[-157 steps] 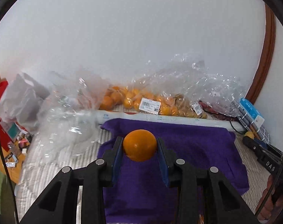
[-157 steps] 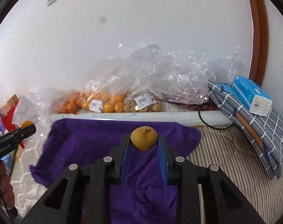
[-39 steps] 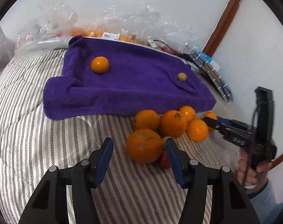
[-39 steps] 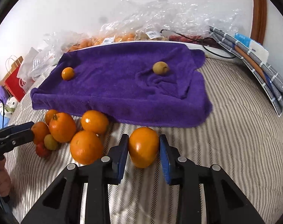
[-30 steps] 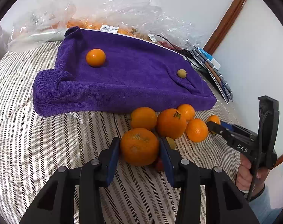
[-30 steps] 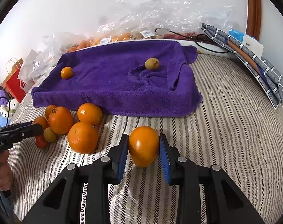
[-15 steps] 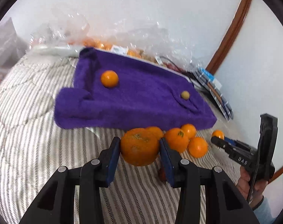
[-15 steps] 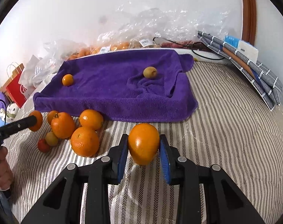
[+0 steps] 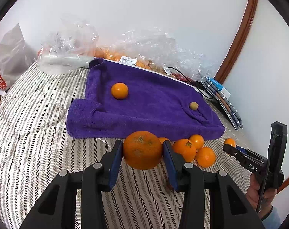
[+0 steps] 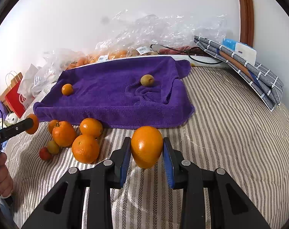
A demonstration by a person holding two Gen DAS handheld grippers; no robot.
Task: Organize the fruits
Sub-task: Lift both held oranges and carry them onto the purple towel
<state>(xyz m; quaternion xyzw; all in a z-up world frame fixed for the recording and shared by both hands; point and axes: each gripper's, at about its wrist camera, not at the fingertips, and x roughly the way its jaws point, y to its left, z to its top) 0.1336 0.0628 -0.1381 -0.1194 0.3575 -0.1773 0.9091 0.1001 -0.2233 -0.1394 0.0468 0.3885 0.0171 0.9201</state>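
Observation:
My left gripper (image 9: 142, 152) is shut on a large orange (image 9: 142, 149) and holds it above the striped bedding. My right gripper (image 10: 146, 148) is shut on a smooth orange (image 10: 146, 146), also lifted. A purple towel (image 9: 154, 103) lies ahead with a small orange (image 9: 119, 90) on its left and a small yellow-green fruit (image 9: 193, 106) on its right; both show in the right wrist view, the orange (image 10: 67, 89) and the green fruit (image 10: 147, 80). Several oranges (image 10: 85, 148) and small fruits (image 10: 53, 147) lie in a pile before the towel.
Clear plastic bags of oranges (image 9: 144, 53) lie behind the towel by the white wall. Folded checked cloth and a blue box (image 10: 240, 57) sit at the right. A red paper bag (image 10: 15, 97) stands at the left. Striped bedding (image 10: 230, 133) covers the surface.
Both grippers closed on oranges from the pile and lifted them. Both views have since risen and tilted up toward the towel.

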